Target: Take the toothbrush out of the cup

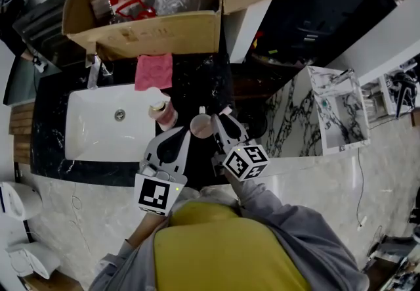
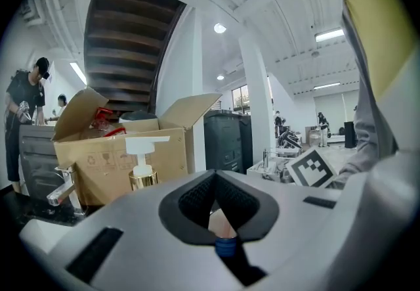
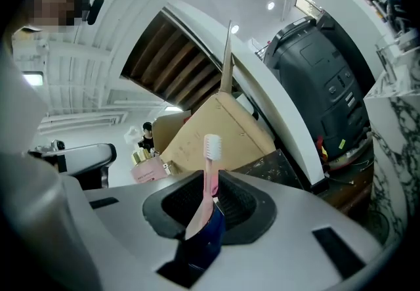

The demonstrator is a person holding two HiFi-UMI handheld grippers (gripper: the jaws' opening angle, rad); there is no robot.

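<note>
A pink cup (image 1: 200,127) stands on the black counter just right of the sink. My left gripper (image 1: 188,131) comes at it from the near left with its jaw tips closed together, and the pink of the cup (image 2: 222,223) shows in the gap of that left gripper (image 2: 214,181). My right gripper (image 1: 220,119) is at the cup's right side. In the right gripper view a pink toothbrush (image 3: 210,165) with white bristles stands upright between the jaws of the right gripper (image 3: 209,181), which close round its handle. The cup itself does not show there.
A white sink (image 1: 85,142) is set in the counter on the left, with a pink pump bottle (image 1: 162,111) (image 2: 141,165) at its right edge. Behind are an open cardboard box (image 1: 151,33), a pink cloth (image 1: 155,71) and a tap (image 2: 60,192). A marble ledge (image 1: 295,119) rises on the right.
</note>
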